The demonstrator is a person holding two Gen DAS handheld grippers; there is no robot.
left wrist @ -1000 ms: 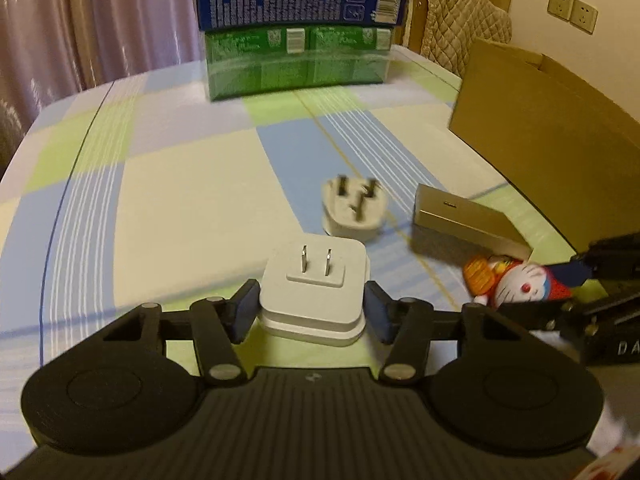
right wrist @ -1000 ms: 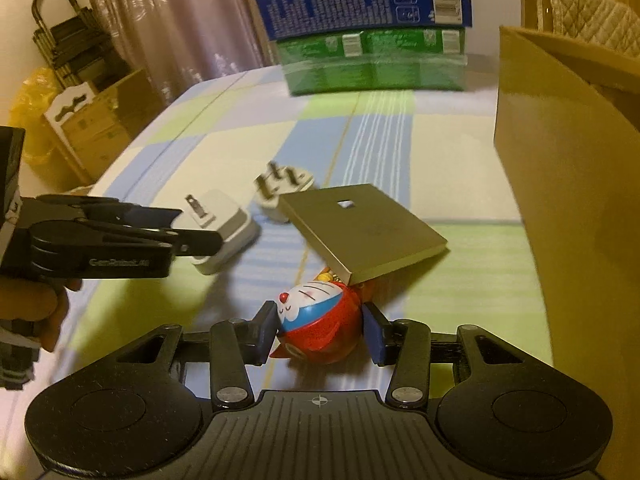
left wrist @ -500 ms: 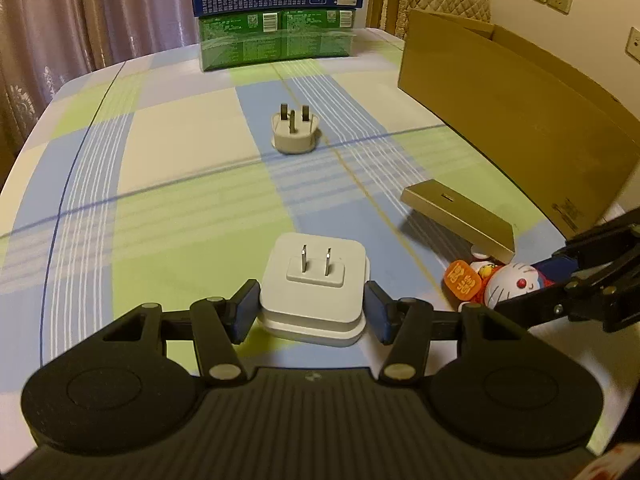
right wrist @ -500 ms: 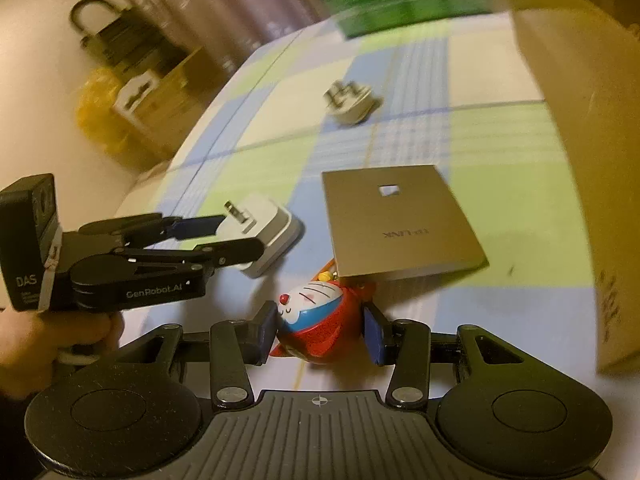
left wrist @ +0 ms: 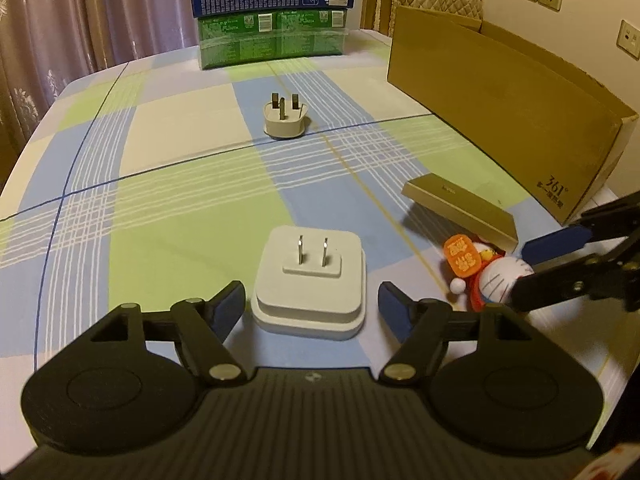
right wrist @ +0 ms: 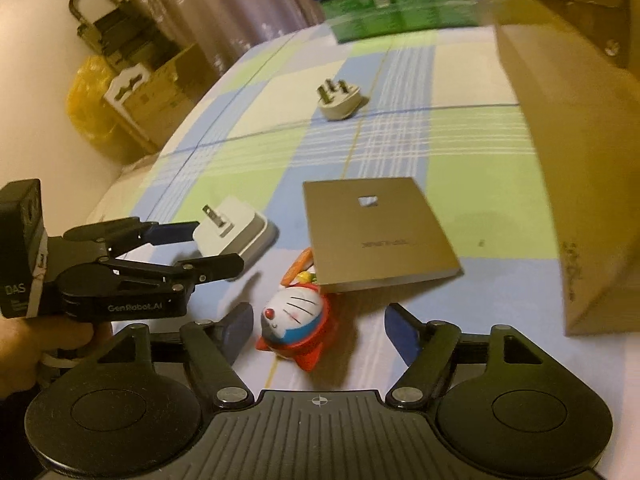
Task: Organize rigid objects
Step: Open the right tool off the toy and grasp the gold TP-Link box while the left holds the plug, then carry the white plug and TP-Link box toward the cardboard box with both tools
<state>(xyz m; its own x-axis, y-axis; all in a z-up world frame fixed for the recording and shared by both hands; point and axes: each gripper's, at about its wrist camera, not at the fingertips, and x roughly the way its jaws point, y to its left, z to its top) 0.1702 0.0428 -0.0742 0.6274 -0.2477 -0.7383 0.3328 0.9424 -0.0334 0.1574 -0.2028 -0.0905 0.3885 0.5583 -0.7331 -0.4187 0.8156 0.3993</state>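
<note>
A white square two-pin charger (left wrist: pixel 310 282) lies on the checked tablecloth between the open fingers of my left gripper (left wrist: pixel 311 304), not touched by them; it also shows in the right wrist view (right wrist: pixel 234 234). A red and blue Doraemon toy (right wrist: pixel 296 330) lies between the open fingers of my right gripper (right wrist: pixel 319 326), its top tucked under a flat gold box (right wrist: pixel 378 232). The toy (left wrist: pixel 486 270) and gold box (left wrist: pixel 460 208) also show in the left wrist view. A grey three-pin plug (left wrist: pixel 285 118) stands farther back.
A long cardboard box (left wrist: pixel 508 108) runs along the right side of the table. Blue and green cartons (left wrist: pixel 272 12) are stacked at the far end. Boxes and a yellow bag (right wrist: pixel 116 92) sit on the floor beyond the table's left edge.
Both grippers have opened: the left let go of the white charger, the right let go of the Doraemon toy. Both items were drawn back toward the near side of the table.
</note>
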